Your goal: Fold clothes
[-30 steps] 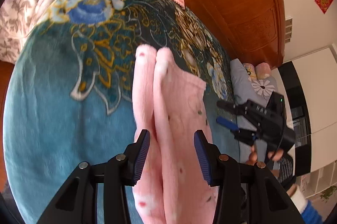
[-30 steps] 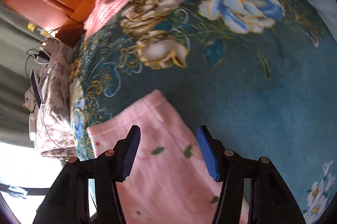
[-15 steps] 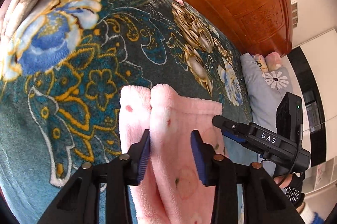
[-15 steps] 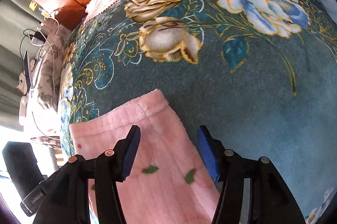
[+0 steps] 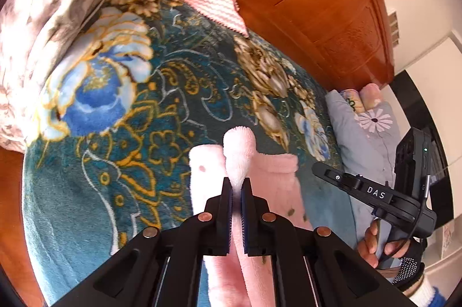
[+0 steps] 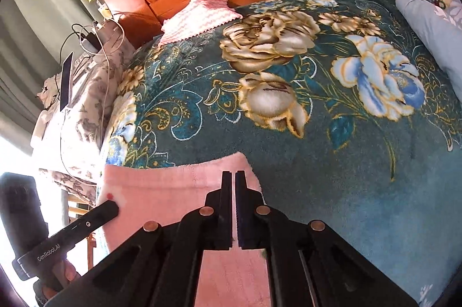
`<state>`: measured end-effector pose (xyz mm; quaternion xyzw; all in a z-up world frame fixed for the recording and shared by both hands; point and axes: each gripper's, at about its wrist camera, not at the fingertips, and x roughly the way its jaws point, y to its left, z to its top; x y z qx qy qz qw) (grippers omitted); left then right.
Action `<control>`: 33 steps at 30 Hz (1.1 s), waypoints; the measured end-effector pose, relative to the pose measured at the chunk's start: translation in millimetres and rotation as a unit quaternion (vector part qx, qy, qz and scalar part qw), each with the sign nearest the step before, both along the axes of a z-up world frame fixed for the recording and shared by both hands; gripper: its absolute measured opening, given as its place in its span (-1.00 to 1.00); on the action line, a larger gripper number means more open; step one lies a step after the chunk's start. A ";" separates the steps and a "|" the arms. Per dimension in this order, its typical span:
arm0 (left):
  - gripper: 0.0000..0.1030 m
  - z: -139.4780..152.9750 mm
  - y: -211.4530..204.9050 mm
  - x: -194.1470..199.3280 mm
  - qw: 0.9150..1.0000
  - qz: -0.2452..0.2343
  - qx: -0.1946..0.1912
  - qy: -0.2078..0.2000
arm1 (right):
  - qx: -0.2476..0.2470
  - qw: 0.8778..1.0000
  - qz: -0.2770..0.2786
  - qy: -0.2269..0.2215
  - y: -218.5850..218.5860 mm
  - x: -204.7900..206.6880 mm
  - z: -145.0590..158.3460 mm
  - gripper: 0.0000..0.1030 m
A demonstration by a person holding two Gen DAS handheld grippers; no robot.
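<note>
The fluffy pink fleece garment [image 5: 277,185] lies on the teal floral blanket of the bed [image 6: 332,162], its long axis running back under both claws. The left claw [image 5: 237,191] is clamped on a raised ridge of its far edge. The right claw [image 6: 233,183], fingers nearly together, sits over the other far corner; whether it pinches fabric I cannot tell.

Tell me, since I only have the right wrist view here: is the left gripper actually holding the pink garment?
Observer: Yes. In the left wrist view the left gripper is shut on a raised ridge of the pink garment, and cloth pokes out past its fingertips.
Operator: Is the garment flat there?
Observer: No, a second rolled ridge lies just left of the pinched one.
Operator: And the right gripper seen from outside?
Observer: The right gripper has its fingers together by the garment's right edge; whether cloth is pinched between them I cannot tell.
</note>
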<state>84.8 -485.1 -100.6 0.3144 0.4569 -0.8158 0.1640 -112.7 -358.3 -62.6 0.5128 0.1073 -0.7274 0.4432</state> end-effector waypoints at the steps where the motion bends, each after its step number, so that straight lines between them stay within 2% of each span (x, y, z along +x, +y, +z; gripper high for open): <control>1: -0.89 -6.9 -2.2 -1.2 1.000 -0.001 0.006 -0.011 | 0.004 1.000 -0.005 -0.006 -2.2 -1.9 -6.3 -0.97; 5: -0.79 -19.4 -2.4 -2.9 0.999 -0.012 -0.003 -0.041 | 0.004 0.999 -0.027 -0.039 -2.1 -12.1 -27.2 -0.94; 6: -0.62 -20.2 -1.7 -2.0 0.999 -0.015 -0.006 -0.042 | -0.001 0.998 -0.033 -0.049 0.1 -15.2 -31.4 -0.67; 7: -0.28 -21.0 -2.1 -1.0 0.999 -0.011 -0.010 -0.046 | -0.005 0.997 -0.038 -0.059 2.4 -18.3 -35.6 -0.39; 8: -0.13 -21.8 -2.5 0.0 0.999 -0.007 -0.013 -0.049 | -0.010 0.997 -0.044 -0.070 4.6 -21.5 -39.8 0.22; 9: -0.05 -22.9 -3.1 0.9 0.999 -0.003 -0.015 -0.052 | -0.014 0.995 -0.050 -0.080 6.8 -24.6 -43.9 0.33; 10: -0.05 -25.3 -4.7 0.7 0.999 -0.002 -0.006 -0.049 | -0.019 0.994 -0.055 -0.090 9.1 -27.7 -48.1 0.33; 13: 0.00 -32.7 -10.5 -2.1 0.999 -0.001 0.028 -0.036 | 0.010 0.996 -0.035 -0.079 1.9 -24.3 -60.8 0.33; 18: -0.06 -19.8 -13.2 -17.8 0.998 -0.025 0.049 0.002 | 0.010 0.995 -0.051 -0.090 -1.6 -24.9 -70.1 0.31; 19: -0.32 -17.2 -13.7 -20.9 0.998 -0.029 0.053 0.010 | 0.009 0.994 -0.052 -0.096 -2.0 -24.4 -70.0 0.20; 21: -0.83 -12.1 -14.8 -27.2 0.997 -0.039 0.061 0.026 | 0.010 0.993 -0.051 -0.106 -3.0 -22.4 -68.0 -0.62; 23: -0.83 -6.9 -15.9 -33.5 0.996 -0.048 0.069 0.041 | 0.013 0.992 -0.049 -0.112 -4.0 -19.6 -64.3 -0.79; 26: -0.84 -0.1 -17.5 -43.2 0.993 -0.062 0.081 0.062 | -0.012 0.995 -0.062 -0.080 4.8 -25.5 -32.5 -0.85; 30: -0.84 -11.4 -20.5 -63.5 0.994 -0.074 0.070 0.032 | -0.043 0.997 -0.071 0.006 12.6 -47.9 27.7 -0.87; 33: -0.84 -19.8 -22.7 -78.6 0.994 -0.084 0.062 0.010 | -0.014 0.997 -0.078 0.023 -0.1 -63.8 30.4 -0.87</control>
